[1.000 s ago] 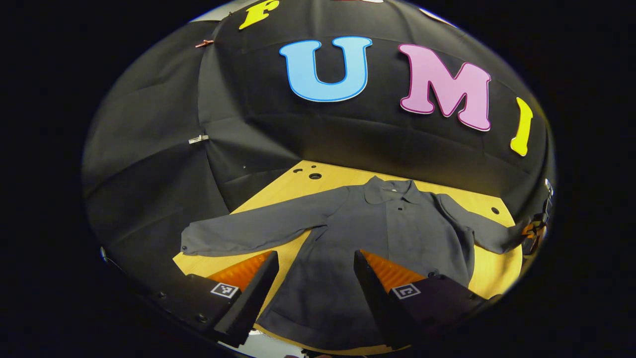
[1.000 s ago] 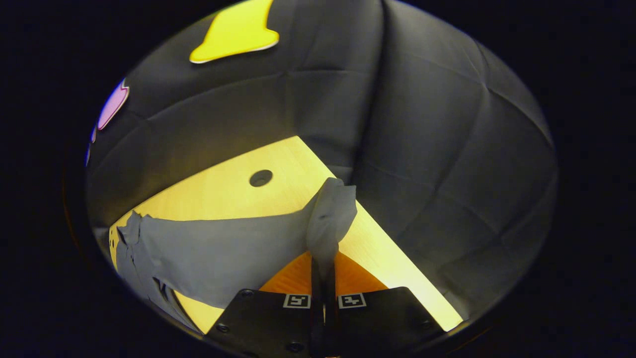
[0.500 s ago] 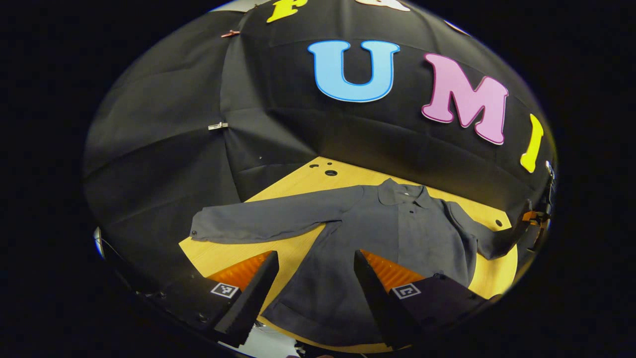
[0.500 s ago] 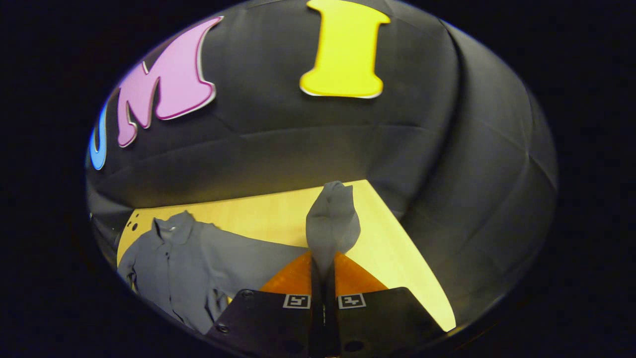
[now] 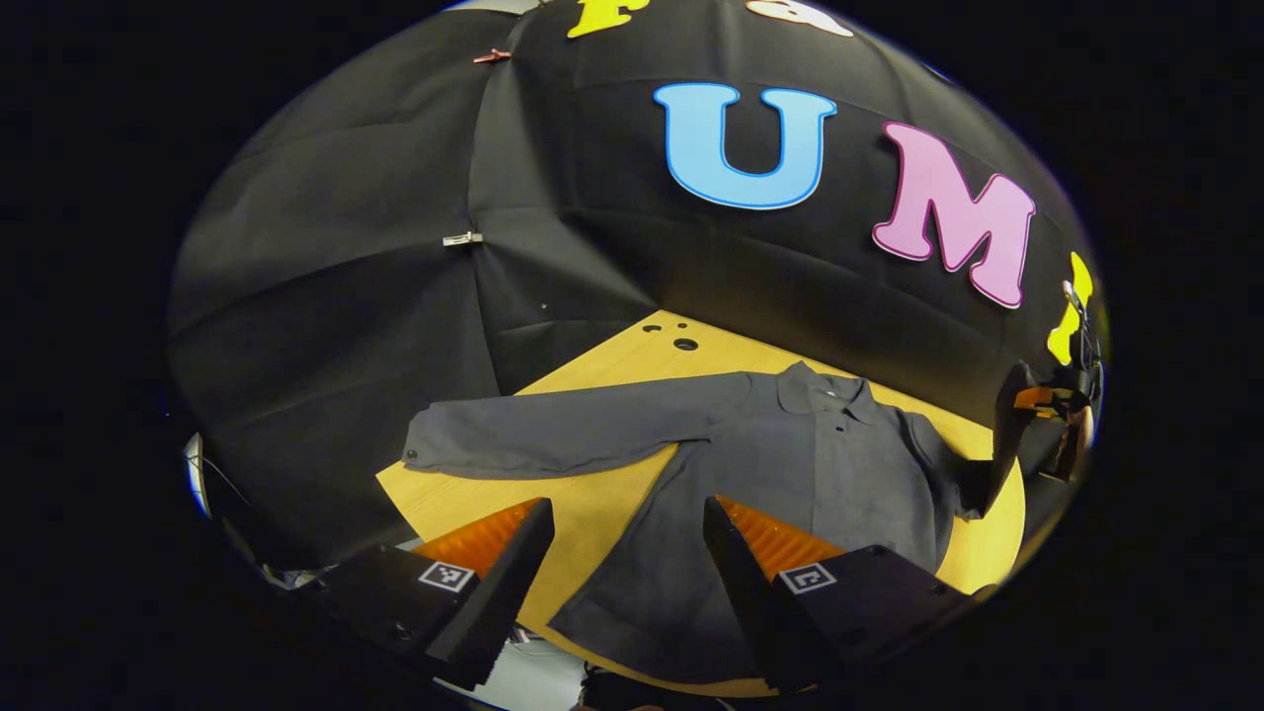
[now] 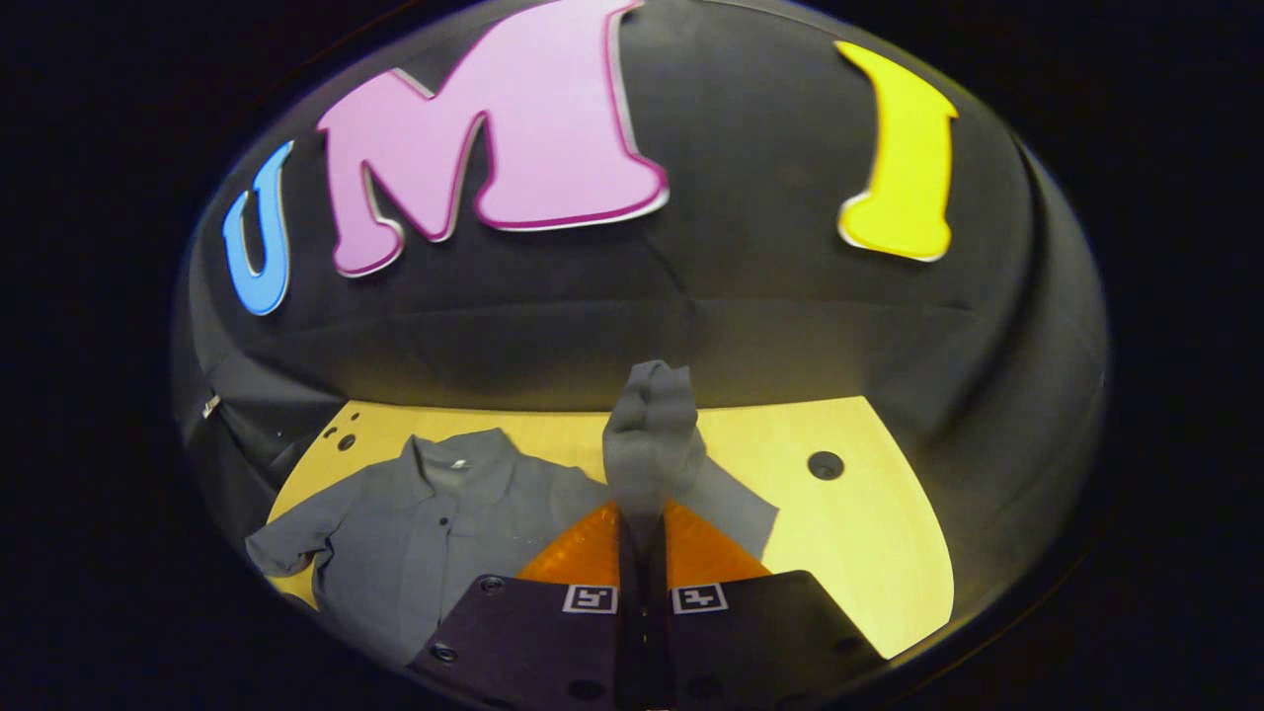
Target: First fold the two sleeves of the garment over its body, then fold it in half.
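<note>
A grey long-sleeved shirt [image 5: 780, 464] lies face up on the yellow wooden table [image 5: 454, 499], collar toward the back wall. One sleeve [image 5: 553, 439] stretches flat to the left, its cuff at the table's edge. My left gripper [image 5: 625, 509] hovers open above the shirt's hem, holding nothing. In the right gripper view my right gripper [image 6: 642, 518] is shut on the other sleeve's cuff [image 6: 652, 430], which stands bunched above its fingers and over the shirt [image 6: 434, 523]. From the left gripper view that gripper [image 5: 1022, 400] holds the sleeve raised at the shirt's right side.
Black cloth walls close off the back and the left of the table. Small round holes [image 5: 684, 344] mark the far left corner, and one hole [image 6: 825, 464] sits at the far right. A metal clip [image 5: 459, 238] hangs on the cloth.
My right gripper has lifted the pinched cuff off the table and swung it inward over the shirt's body. The left gripper stays open and has drifted a little, the shirt sliding right in its view.
</note>
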Motion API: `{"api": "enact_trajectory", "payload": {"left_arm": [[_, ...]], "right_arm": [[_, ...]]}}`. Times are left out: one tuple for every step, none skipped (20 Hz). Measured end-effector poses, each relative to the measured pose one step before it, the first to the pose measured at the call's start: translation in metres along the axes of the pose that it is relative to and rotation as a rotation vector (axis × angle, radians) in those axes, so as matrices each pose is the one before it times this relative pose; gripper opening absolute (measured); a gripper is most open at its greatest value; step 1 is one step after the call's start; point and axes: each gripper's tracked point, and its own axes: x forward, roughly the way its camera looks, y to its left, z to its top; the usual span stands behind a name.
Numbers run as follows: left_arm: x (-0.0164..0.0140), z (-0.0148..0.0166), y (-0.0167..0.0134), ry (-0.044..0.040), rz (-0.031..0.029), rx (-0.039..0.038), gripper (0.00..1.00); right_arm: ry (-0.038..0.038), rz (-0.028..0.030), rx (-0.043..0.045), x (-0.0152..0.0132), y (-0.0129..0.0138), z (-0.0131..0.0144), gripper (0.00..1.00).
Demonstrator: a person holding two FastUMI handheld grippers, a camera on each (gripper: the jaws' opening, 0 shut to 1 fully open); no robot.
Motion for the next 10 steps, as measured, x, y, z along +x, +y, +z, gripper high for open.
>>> {"api": "enact_trajectory", "payload": {"left_arm": [[-0.00057, 0.00087, 0.00593, 0.00335, 0.00815, -0.00606, 0.96], [-0.00065, -0.00127, 0.00609, 0.00383, 0.00996, -0.00805, 0.96], [0.00077, -0.00055, 0.00725, 0.00536, 0.01183, -0.00922, 0.96], [0.00026, -0.00180, 0.00670, 0.00762, 0.01186, -0.01050, 0.96], [0.00040, 0.00009, 0.00587, 0.00705, 0.01202, -0.01135, 0.96], [0.00015, -0.00071, 0.00583, 0.00230, 0.01013, -0.01198, 0.96], [0.00112, 0.00202, 0.00818, -0.00391, 0.01396, -0.01558, 0.96], [0.00127, 0.00064, 0.00623, -0.00087, 0.01299, -0.00396, 0.96], [0.00078, -0.00188, 0.00640, 0.00344, 0.01673, 0.00366, 0.96], [0.00201, 0.00017, 0.00394, 0.00760, 0.01065, 0.00069, 0.96]], "right_arm": [[0.00587, 0.01856, -0.01977, -0.00104, 0.01244, 0.00038, 0.05], [0.00794, 0.02195, -0.01248, -0.00037, 0.01319, 0.00136, 0.05], [0.00790, 0.02262, -0.00734, 0.00171, 0.01667, 0.00103, 0.05], [0.01036, 0.02335, -0.00480, 0.00158, 0.01467, 0.00178, 0.05], [0.01127, 0.01965, -0.00516, 0.00652, 0.02230, -0.00327, 0.05], [0.01068, 0.02013, -0.00724, 0.00481, 0.01994, -0.00267, 0.05], [0.01337, 0.02358, -0.01465, 0.01049, 0.02903, -0.00591, 0.05], [0.01695, 0.01993, -0.01339, 0.00844, 0.02297, -0.00702, 0.05], [0.01878, 0.02329, -0.01336, 0.00900, 0.02283, -0.00639, 0.05], [0.01784, 0.02822, -0.01922, 0.00979, 0.02378, -0.00592, 0.05]]}}
